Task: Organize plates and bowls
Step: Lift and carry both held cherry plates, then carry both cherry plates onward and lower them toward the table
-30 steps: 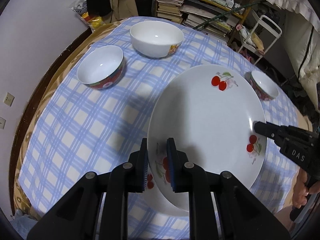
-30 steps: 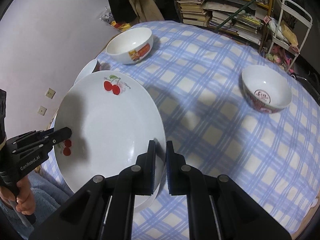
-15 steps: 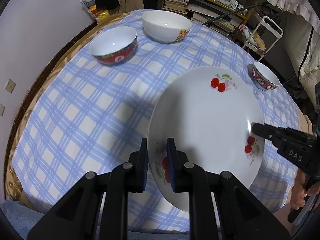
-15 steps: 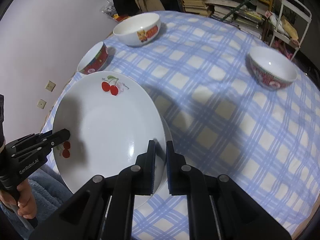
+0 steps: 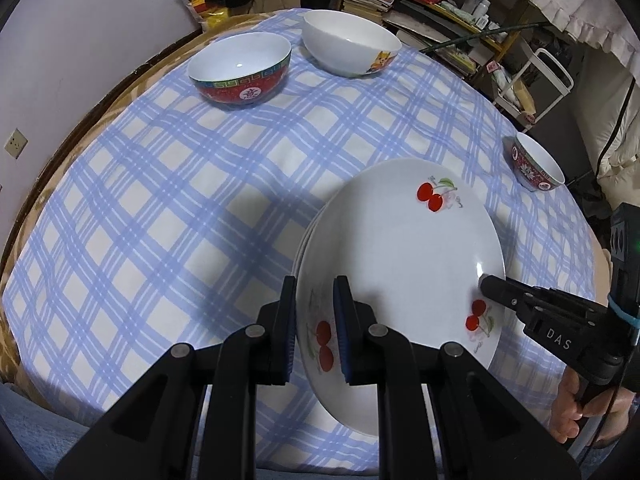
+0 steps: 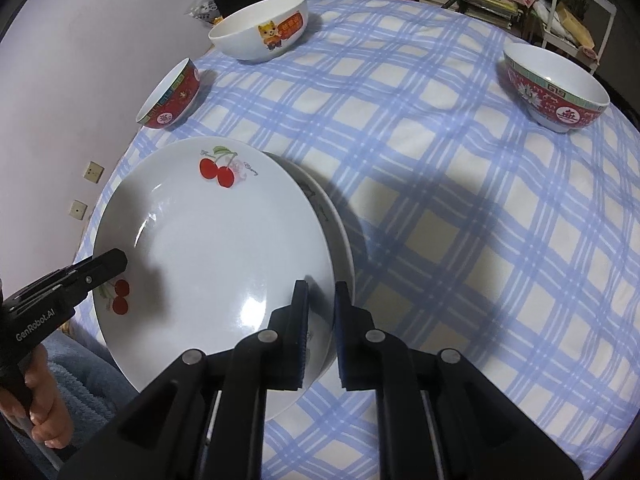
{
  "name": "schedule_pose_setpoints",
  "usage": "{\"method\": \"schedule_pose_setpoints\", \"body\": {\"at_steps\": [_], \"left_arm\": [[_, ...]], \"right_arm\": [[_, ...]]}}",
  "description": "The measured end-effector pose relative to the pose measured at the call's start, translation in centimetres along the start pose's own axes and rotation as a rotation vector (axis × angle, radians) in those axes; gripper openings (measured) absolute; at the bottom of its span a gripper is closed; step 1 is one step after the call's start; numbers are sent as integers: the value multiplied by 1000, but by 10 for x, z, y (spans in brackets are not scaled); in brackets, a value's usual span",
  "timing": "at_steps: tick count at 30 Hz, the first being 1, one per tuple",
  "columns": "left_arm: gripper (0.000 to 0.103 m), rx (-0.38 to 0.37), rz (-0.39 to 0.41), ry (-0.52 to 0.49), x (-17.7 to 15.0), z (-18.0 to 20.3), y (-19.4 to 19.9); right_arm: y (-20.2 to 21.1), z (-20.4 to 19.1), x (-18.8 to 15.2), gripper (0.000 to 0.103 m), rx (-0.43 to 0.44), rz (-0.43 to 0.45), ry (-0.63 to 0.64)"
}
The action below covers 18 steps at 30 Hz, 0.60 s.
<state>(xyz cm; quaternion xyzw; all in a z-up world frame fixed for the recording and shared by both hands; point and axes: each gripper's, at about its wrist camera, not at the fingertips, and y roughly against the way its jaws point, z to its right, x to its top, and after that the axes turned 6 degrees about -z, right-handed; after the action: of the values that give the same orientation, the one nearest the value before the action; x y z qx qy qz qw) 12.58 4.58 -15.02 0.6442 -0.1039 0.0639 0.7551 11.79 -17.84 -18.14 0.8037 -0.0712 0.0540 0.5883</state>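
Left wrist view: left gripper pinches the cherry plate at 7 o'clock, right gripper at 3; lower level onto the plate underneath, release together

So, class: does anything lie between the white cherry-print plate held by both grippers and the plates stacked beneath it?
Nothing visible does. The white cherry-print plate, gripped by the left gripper and right gripper, hangs directly over the stacked plates.
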Motion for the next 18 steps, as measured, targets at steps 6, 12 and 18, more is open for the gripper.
{"method": "schedule_pose_setpoints", "body": {"at_steps": [6, 12, 18], "left_arm": [[17, -2, -18, 14, -1, -3, -6], [17, 11, -25, 12, 1, -3, -11], [17, 32, -45, 16, 1, -4, -20]], "right_arm": [[-4, -3, 0, 14, -28, 9, 22], [-5, -3, 2, 14, -33, 24, 34], [-7, -10, -1, 14, -78, 44, 72]]}}
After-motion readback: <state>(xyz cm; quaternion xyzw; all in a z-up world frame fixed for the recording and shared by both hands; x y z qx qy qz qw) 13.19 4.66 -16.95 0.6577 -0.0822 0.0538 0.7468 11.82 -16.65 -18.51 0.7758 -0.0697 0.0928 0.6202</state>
